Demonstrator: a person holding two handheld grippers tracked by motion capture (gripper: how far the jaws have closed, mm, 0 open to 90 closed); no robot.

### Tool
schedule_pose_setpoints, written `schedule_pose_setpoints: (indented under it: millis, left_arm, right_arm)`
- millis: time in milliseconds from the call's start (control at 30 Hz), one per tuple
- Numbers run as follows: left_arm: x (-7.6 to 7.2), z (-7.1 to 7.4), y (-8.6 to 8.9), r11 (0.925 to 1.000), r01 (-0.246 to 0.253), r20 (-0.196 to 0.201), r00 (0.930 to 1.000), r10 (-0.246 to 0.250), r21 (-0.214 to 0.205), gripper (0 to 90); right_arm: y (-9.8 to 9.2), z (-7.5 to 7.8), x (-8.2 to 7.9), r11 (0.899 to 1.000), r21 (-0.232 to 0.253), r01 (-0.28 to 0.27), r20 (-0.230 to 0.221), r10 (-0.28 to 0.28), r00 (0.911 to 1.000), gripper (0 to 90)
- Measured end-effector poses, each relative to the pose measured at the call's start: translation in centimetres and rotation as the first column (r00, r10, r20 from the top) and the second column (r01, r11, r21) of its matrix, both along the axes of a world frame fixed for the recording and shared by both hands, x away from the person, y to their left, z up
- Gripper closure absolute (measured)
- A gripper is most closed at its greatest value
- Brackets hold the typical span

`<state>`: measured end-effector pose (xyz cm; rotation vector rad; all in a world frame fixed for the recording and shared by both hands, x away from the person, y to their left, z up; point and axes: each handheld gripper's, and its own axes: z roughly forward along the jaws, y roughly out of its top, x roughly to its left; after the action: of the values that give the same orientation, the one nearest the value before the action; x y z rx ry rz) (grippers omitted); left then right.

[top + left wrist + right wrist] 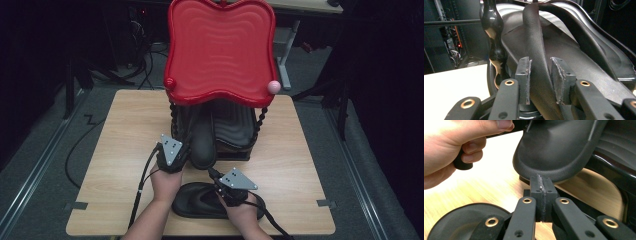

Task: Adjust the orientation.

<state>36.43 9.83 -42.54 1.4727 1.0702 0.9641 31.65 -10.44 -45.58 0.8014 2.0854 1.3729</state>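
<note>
A black slipper [202, 140] stands on edge, leaning from the table into the lower black tray [237, 125] of a two-level rack. My left gripper [186, 154] is shut on it; in the left gripper view the slipper [536, 30] runs up between the two pads of that gripper [541, 62]. A second black slipper [200, 202] lies flat near the table's front edge, partly under the right hand. My right gripper [215, 174] hovers over it, its jaws [541, 178] pressed together on nothing, just below the raised slipper's rounded end [554, 150].
The rack's red wavy top tray [220, 50] overhangs the lower tray, with a pink ball [273, 86] at its right corner. Twisted black posts [494, 42] hold it up. Bare wooden table [300, 175] lies to both sides. Cables trail off the front edge.
</note>
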Motion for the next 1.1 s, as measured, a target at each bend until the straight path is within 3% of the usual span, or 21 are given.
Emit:
schedule_pose_setpoints:
  millis: [133,233,333,433,567,700,867,1000,1100]
  left_arm:
    - [0.3,0.4,0.2,0.9997,0.022,-0.001,0.9998,-0.022,-0.005,67.4]
    - [0.0,0.5,0.5,0.9984,0.055,-0.005,0.9985,-0.055,-0.01,60.0]
    - [-1.5,0.4,1.4,0.9959,0.089,0.01,0.996,-0.089,-0.013,54.2]
    - [-3.0,-0.2,2.3,0.9946,0.101,0.01,0.9949,-0.101,-0.023,53.9]
    - [-2.9,-1.4,1.9,0.9951,0.09,-0.033,0.9953,-0.091,-0.042,57.2]
    - [-3.1,-1.5,1.6,0.9923,0.101,-0.014,0.9947,-0.102,-0.072,54.1]
    - [-4.1,-2.0,1.2,0.9915,0.118,-0.012,0.9928,-0.119,-0.054,53.7]
    - [-4.2,-2.7,0.5,0.9913,0.127,-0.038,0.991,-0.129,-0.033,53.7]
    - [-4.2,-3.0,0.1,0.9903,0.135,-0.031,0.9902,-0.136,-0.034,54.0]
  right_arm:
    - [0.4,0.0,0.5,1.0,-0.004,-0.006,0.0,0.006,1.0,89.9]
    - [0.7,0.2,0.8,1.0,0.008,0.006,0.002,-0.006,1.0,89.8]
    - [0.8,0.4,0.9,1.0,0.016,0.013,0.005,-0.013,0.9999,89.8]
    - [1.0,0.5,1.1,1.0,0.014,0.011,0.013,-0.011,0.9998,89.8]
    - [1.3,0.2,1.5,1.0,0.01,0.01,0.01,-0.01,0.9999,89.8]
    - [1.4,0.4,1.6,1.0,0.006,0.016,0.025,-0.016,0.9996,89.8]
    - [1.7,0.7,2.1,1.0,0.007,0.015,0.035,-0.016,0.9993,89.8]
    - [1.9,1.0,2.4,1.0,-0.002,0.015,0.041,-0.015,0.9991,89.6]
    - [1.2,1.5,2.2,0.999,0.023,0.023,0.045,-0.024,0.9987,88.0]
